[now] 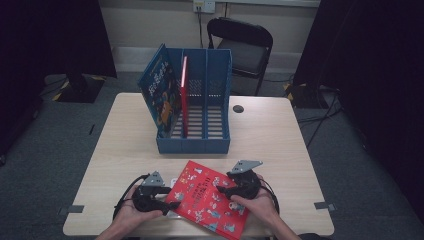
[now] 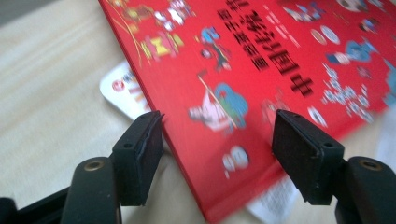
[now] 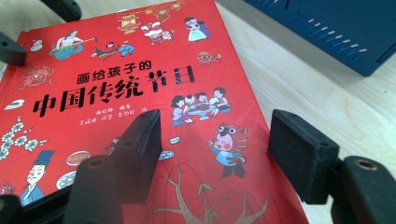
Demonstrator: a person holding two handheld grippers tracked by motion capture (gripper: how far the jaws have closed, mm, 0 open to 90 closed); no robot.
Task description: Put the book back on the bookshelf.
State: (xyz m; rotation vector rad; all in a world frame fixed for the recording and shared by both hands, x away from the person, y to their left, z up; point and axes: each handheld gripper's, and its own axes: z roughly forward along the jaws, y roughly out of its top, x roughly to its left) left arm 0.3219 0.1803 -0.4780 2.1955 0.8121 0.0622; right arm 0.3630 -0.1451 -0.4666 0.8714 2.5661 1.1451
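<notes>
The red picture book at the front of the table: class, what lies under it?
Under the red picture book lies a white printed sheet or thin booklet, poking out at the book's edge near the left gripper. Most of it is covered, so its title cannot be read.

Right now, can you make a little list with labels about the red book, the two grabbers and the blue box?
red book: flat on the table, near edge, with a white booklet under it
left gripper: open, at the book's left edge
right gripper: open, over the book's right side
blue file rack: three slots, behind the book
in rack: blue book leaning, thin red book upright
</notes>
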